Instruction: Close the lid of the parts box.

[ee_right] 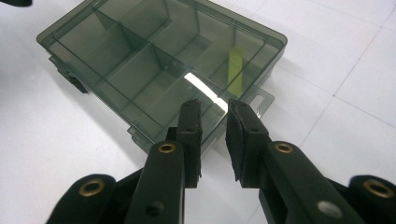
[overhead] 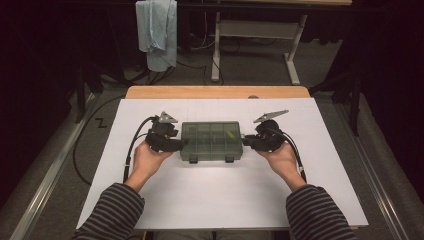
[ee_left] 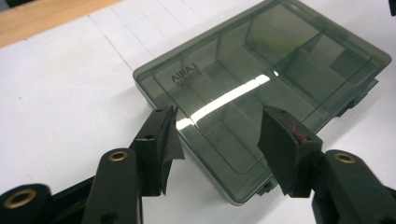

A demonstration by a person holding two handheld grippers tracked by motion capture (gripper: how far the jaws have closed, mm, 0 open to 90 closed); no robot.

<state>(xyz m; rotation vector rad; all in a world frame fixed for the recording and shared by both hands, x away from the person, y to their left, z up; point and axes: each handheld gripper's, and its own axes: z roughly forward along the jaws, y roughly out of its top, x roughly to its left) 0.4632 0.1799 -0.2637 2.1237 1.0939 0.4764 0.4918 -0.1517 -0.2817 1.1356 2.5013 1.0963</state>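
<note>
Two open tools flank the smoky box, contents indistinct.

Your smoky grey-green see-through organiser box holds a yellow-green piece; your sleeves are dark grey-striped, the table sheet white

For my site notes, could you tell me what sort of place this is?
Probably a lab or recording workspace: a white-covered table holding a compartment box, a height-adjustable desk frame behind, and cables across the carpeted floor.
</note>
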